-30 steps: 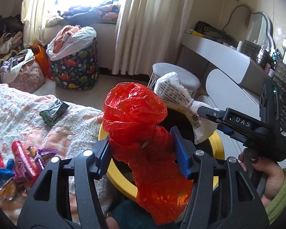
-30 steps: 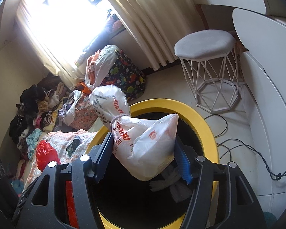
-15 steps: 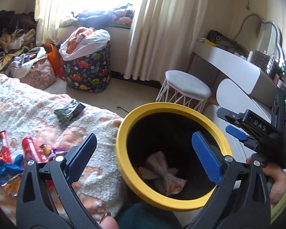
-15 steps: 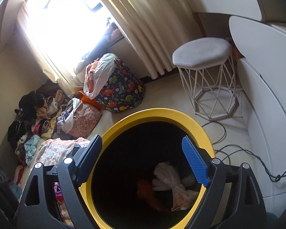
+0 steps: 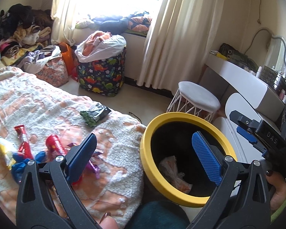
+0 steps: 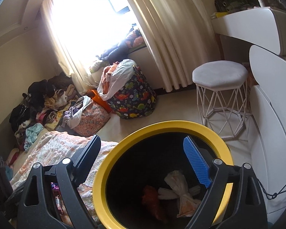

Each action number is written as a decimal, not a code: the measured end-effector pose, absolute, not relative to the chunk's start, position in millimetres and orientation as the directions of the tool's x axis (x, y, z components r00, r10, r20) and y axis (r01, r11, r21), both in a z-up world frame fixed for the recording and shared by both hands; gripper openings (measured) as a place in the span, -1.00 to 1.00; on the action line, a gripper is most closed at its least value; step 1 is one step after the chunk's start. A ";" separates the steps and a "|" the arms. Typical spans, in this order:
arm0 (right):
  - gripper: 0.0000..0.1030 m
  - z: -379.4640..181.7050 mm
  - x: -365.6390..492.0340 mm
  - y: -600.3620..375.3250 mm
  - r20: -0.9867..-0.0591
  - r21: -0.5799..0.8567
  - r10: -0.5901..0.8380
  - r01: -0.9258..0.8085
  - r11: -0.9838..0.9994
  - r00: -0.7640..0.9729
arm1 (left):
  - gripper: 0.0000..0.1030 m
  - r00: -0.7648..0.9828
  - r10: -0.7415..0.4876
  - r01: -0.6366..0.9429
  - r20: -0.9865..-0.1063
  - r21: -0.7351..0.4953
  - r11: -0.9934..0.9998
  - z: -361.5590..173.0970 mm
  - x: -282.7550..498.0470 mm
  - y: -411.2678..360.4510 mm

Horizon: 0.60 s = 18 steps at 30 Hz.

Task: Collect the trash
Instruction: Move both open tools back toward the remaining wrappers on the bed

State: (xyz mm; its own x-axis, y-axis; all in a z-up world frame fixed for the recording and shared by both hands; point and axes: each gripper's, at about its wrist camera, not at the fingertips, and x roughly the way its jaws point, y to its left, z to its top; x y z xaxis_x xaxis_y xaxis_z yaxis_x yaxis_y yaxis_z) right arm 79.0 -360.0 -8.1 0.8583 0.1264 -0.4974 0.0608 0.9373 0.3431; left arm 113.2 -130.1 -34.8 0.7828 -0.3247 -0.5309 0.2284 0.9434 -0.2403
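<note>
Both bags are now lying in the bin instead of between the fingers, and the left gripper (image 5: 143,152) has swung from over the bin toward the bed since a second ago. Its fingers are standing wide apart and holding nothing, one over the blanket (image 5: 38,103), the other over the bin's mouth. The right gripper (image 6: 148,160) is hanging above the yellow-rimmed bin (image 6: 112,156), its fingers likewise spread wide and gripping nothing. Inside the bin, the white plastic bag (image 6: 181,192) is lying beside the red plastic bag (image 6: 150,196) on the dark bottom. Snack wrappers (image 5: 24,148) are lying scattered on the blanket near the bed's left edge, among them a red packet (image 5: 54,146), and a green wrapper (image 5: 95,114) is sitting farther along, close to the bed's far corner. Beyond the bed, a dinosaur-print hamper (image 5: 101,78) is standing on the floor under the window, with a white stool (image 5: 198,99) beside the vanity counter (image 5: 244,78).
</note>
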 end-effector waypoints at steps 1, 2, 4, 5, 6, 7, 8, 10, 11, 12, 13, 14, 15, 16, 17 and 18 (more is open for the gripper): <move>0.67 -7.2 78.6 -358.2 -0.494 0.340 0.130 0.054 0.939 0.859 | 0.78 0.788 -0.319 0.224 -0.527 -0.239 0.945 -33.5 112.1 -127.4; 0.67 -6.1 78.5 -355.8 -0.491 0.336 0.134 0.045 0.941 0.861 | 0.78 0.790 -0.316 0.220 -0.525 -0.238 0.946 -32.9 111.6 -126.0; 0.67 -4.6 77.5 -351.2 -0.486 0.326 0.139 0.032 0.945 0.863 | 0.78 0.795 -0.310 0.213 -0.521 -0.239 0.947 -31.1 110.2 -122.2; 0.67 -3.9 77.3 -349.3 -0.484 0.322 0.141 0.026 0.946 0.864 | 0.78 0.797 -0.308 0.211 -0.519 -0.239 0.948 -30.4 110.0 -120.6; 0.67 -3.2 76.8 -347.5 -0.482 0.319 0.144 0.020 0.947 0.864 | 0.78 0.800 -0.305 0.209 -0.517 -0.237 0.949 -29.6 109.2 -119.2; 0.67 -2.2 76.5 -345.3 -0.479 0.316 0.147 0.013 0.949 0.866 | 0.78 0.803 -0.302 0.207 -0.514 -0.234 0.950 -28.5 108.3 -117.7; 0.67 -1.2 75.7 -342.5 -0.476 0.313 0.150 0.008 0.950 0.867 | 0.78 0.806 -0.299 0.205 -0.511 -0.234 0.950 -28.1 107.4 -115.5; 0.67 0.1 74.9 -338.8 -0.471 0.307 0.156 -0.005 0.952 0.868 | 0.78 0.810 -0.295 0.201 -0.506 -0.233 0.951 -26.8 106.2 -112.3; 0.67 0.9 74.7 -336.4 -0.469 0.303 0.160 -0.012 0.953 0.868 | 0.78 0.812 -0.292 0.199 -0.504 -0.232 0.952 -26.4 105.3 -111.2; 0.67 1.6 74.0 -333.7 -0.467 0.300 0.163 -0.017 0.954 0.869 | 0.78 0.814 -0.290 0.197 -0.503 -0.231 0.953 -26.0 104.9 -109.4; 0.67 2.2 73.7 -331.4 -0.465 0.298 0.166 -0.023 0.954 0.869 | 0.78 0.817 -0.287 0.194 -0.501 -0.231 0.953 -25.4 104.3 -107.5; 0.67 2.9 72.8 -327.8 -0.464 0.295 0.168 -0.027 0.955 0.870 | 0.78 0.819 -0.284 0.190 -0.498 -0.231 0.954 -24.9 103.6 -105.5; 0.67 3.5 71.5 -325.1 -0.461 0.291 0.171 -0.033 0.956 0.871 | 0.78 0.821 -0.281 0.187 -0.496 -0.231 0.955 -24.3 103.0 -103.6; 0.67 4.1 71.2 -323.2 -0.460 0.289 0.174 -0.038 0.956 0.871 | 0.78 0.823 -0.278 0.184 -0.495 -0.230 0.956 -24.0 102.5 -102.3; 0.67 4.7 70.8 -320.8 -0.459 0.287 0.178 -0.044 0.957 0.871 | 0.78 0.826 -0.275 0.180 -0.493 -0.230 0.956 -23.7 101.9 -100.1; 0.67 5.4 70.7 -319.2 -0.458 0.285 0.181 -0.049 0.957 0.870 | 0.78 0.828 -0.272 0.177 -0.491 -0.231 0.957 -23.0 101.2 -98.5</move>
State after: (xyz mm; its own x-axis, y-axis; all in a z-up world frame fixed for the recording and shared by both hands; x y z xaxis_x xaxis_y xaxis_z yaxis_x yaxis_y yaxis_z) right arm 70.7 -319.2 5.4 0.8704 0.1810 -0.4579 -0.0490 0.9572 0.2853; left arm 101.2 -98.5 -23.0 0.8279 -0.2718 -0.4906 0.1773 0.9567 -0.2309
